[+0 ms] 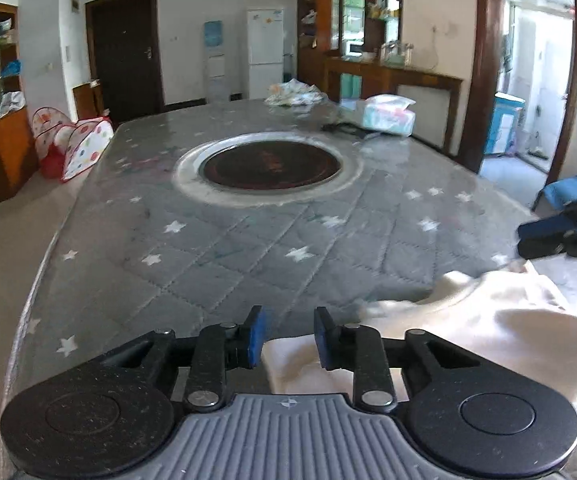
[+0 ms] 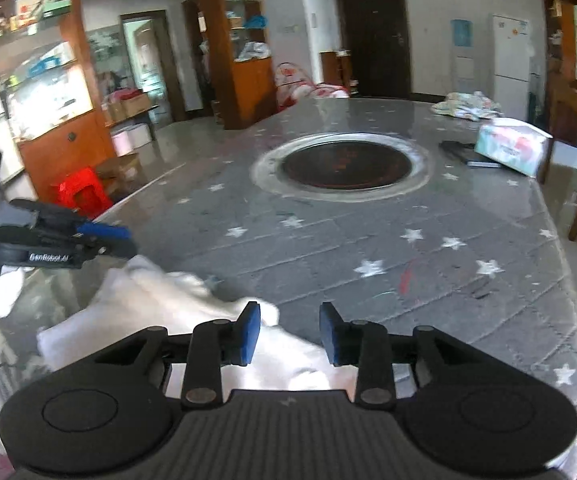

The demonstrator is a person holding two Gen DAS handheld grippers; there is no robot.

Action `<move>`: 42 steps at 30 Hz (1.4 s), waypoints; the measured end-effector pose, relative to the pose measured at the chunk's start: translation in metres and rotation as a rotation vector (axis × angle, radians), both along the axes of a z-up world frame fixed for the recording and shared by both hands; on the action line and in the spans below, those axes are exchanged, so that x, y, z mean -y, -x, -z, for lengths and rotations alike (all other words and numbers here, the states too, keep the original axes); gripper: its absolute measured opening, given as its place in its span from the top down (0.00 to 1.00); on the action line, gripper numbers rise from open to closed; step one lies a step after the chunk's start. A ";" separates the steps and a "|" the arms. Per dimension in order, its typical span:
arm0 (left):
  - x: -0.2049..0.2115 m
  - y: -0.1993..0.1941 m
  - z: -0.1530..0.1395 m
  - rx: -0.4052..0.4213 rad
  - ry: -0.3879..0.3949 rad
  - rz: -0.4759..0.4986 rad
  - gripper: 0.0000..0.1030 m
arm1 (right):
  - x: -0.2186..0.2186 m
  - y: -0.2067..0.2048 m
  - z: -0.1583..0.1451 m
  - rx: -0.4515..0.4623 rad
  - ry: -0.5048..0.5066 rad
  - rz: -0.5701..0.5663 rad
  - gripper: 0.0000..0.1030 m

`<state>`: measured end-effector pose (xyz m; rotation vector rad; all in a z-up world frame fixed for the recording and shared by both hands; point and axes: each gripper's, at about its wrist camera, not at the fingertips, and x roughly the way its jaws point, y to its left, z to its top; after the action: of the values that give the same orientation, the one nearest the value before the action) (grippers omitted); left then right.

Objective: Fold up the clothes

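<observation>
1. my left gripper and right gripper are both spread, pinching nothing.
2. the white garment lies on the table under both, its length running between them, neither hand clearly nearer.

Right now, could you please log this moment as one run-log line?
left gripper: open | right gripper: open | white garment: lying released on table

Each claw is matte black plastic: two round discs flank a ribbed grey centre plate, and jointed link arms pinned with silver rivets carry blue-padded fingers; the left claw and right claw look alike. Seen from the right wrist, the left claw bears white lettering, and a white glove shows beneath it.
</observation>
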<state>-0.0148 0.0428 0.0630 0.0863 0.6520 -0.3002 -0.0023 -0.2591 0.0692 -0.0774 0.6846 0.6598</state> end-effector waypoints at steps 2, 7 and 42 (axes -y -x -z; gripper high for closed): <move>0.010 0.007 -0.005 -0.004 0.025 0.045 0.73 | -0.010 0.002 0.004 -0.015 0.000 -0.031 0.69; 0.040 0.005 -0.002 -0.039 0.065 0.122 0.73 | -0.036 -0.004 0.015 -0.059 -0.001 -0.063 0.71; 0.036 0.022 0.004 -0.056 0.048 0.015 0.66 | 0.009 0.025 0.011 0.015 0.075 0.009 0.76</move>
<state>-0.0369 0.0065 0.0587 0.0369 0.6997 -0.3335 -0.0275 -0.2682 0.0583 -0.1486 0.6954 0.6244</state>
